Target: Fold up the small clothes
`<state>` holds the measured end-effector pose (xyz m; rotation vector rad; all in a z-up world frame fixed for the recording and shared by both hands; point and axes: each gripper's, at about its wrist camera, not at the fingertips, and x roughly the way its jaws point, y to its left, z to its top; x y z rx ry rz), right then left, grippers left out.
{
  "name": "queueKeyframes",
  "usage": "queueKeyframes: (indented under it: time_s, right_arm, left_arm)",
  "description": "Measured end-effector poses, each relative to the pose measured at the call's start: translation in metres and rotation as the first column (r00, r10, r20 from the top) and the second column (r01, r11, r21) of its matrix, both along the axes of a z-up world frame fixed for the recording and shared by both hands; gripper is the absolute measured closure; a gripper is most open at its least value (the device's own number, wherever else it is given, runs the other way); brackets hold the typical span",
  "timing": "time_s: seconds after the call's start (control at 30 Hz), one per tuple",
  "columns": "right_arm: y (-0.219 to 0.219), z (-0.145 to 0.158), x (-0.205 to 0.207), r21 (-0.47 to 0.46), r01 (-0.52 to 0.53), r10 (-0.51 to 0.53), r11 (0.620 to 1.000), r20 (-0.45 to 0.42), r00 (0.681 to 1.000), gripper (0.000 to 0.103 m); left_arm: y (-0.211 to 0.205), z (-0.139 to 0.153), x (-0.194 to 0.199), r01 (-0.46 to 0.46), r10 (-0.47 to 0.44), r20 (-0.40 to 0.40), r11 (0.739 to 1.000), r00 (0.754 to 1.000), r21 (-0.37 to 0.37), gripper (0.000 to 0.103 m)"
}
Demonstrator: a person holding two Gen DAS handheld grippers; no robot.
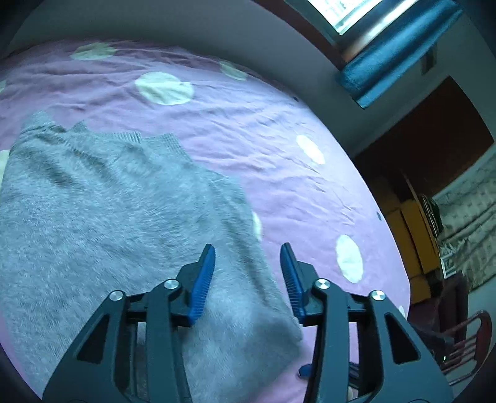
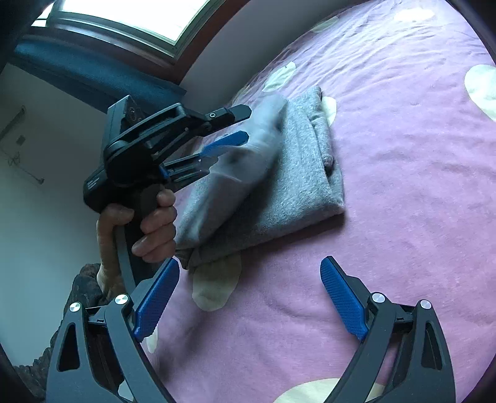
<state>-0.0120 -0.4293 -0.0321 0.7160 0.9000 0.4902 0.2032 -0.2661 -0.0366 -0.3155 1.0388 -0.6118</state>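
Observation:
A grey fuzzy knit garment (image 1: 102, 223) lies folded on the pink bedsheet (image 1: 263, 145). My left gripper (image 1: 248, 257) is open just above its right edge; nothing is pinched between the blue pads. In the right wrist view the garment (image 2: 297, 173) is a folded rectangle, with a blurred flap of it (image 2: 248, 155) loose beside the left gripper (image 2: 240, 125), which a hand holds. My right gripper (image 2: 249, 290) is open and empty above the sheet, in front of the garment's near edge.
The pink sheet (image 2: 403, 155) has white dots. A grey wall, a window (image 1: 350, 12) and a blue curtain (image 1: 390, 52) lie beyond the bed. A doorway and a wooden chair (image 1: 468, 344) stand at the right.

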Motion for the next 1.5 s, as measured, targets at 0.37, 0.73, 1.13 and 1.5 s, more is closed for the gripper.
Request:
queueKeyframes:
  time_s: [0.37, 0.73, 1.13, 1.5]
  right_arm:
    - [-0.030, 0.017, 0.010, 0.116, 0.033, -0.034, 0.993, 0.010, 0.999, 0.012]
    - [0.004, 0.010, 0.077, 0.126, -0.056, 0.070, 0.991, -0.115, 0.991, 0.012]
    - [0.029, -0.006, 0.149, 0.093, -0.062, 0.078, 0.994, -0.181, 0.980, 0.012]
    - [0.032, -0.012, 0.189, 0.105, -0.079, 0.096, 0.991, -0.164, 0.982, 0.011]
  left_arm:
    - [0.074, 0.028, -0.080, -0.078, 0.071, 0.188, 0.996, 0.980, 0.031, 0.031]
    - [0.128, -0.013, -0.158, -0.085, 0.024, 0.244, 0.966, 0.970, 0.244, 0.026]
    - [0.164, -0.037, -0.136, -0.158, 0.148, 0.110, 0.983, 0.983, 0.092, 0.026]
    - [0.172, -0.039, -0.135, -0.176, 0.170, 0.100, 0.983, 0.980, 0.047, 0.023]
